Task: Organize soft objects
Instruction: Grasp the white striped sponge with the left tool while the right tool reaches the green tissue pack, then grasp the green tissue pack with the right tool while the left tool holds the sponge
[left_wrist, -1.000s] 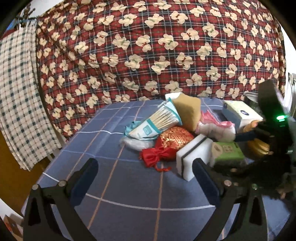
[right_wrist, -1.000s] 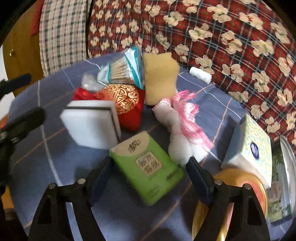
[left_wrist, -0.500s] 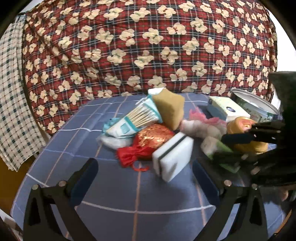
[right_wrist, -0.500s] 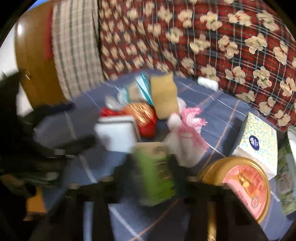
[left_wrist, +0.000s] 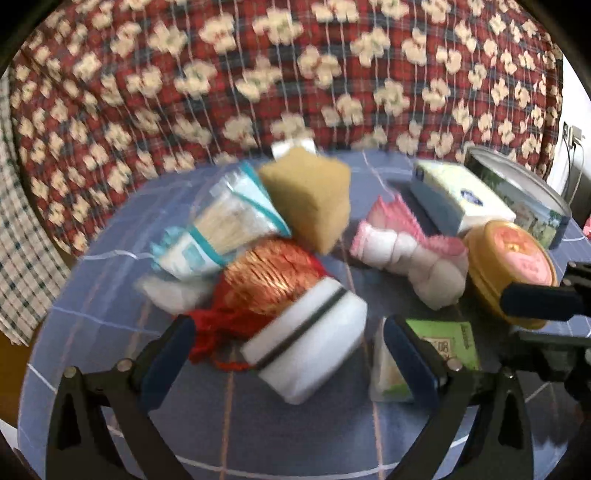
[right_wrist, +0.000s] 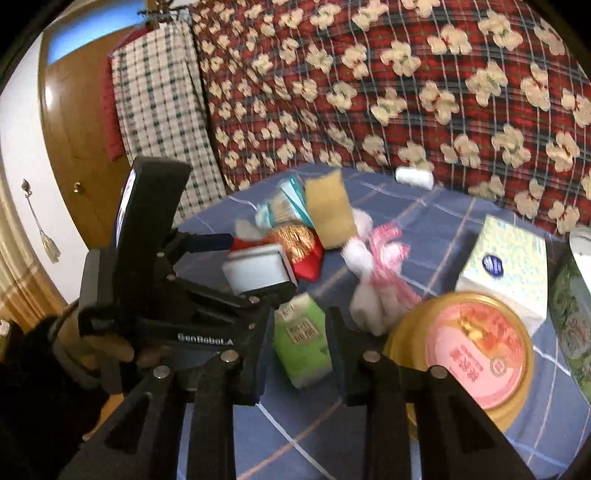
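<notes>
On the blue checked tablecloth (left_wrist: 295, 435) lies a heap of soft things. A white sponge with a black stripe (left_wrist: 306, 343) lies between the wide-apart fingers of my left gripper (left_wrist: 288, 347), which is open, and the pads stand clear of the sponge. My right gripper (right_wrist: 299, 321) is shut on a green tissue pack (right_wrist: 301, 343), held a little off the cloth. In the left wrist view the pack (left_wrist: 443, 339) shows just right of the sponge. Behind lie a red-and-gold pouch (left_wrist: 269, 280), a yellow sponge (left_wrist: 310, 199), a bag of cotton swabs (left_wrist: 221, 232) and a pink-and-white cloth bundle (left_wrist: 410, 254).
A gold round tin (right_wrist: 469, 350), a tissue box (right_wrist: 506, 269) and a green tin (left_wrist: 524, 188) stand on the right of the table. A small white roll (right_wrist: 413, 177) lies at the back. A floral plaid blanket (left_wrist: 295, 74) rises behind. A wooden door (right_wrist: 81, 147) is on the left.
My right gripper closed on the green tissue pack and raised it. My left gripper moved in toward the heap, so the white sponge now sits between its fingers.
</notes>
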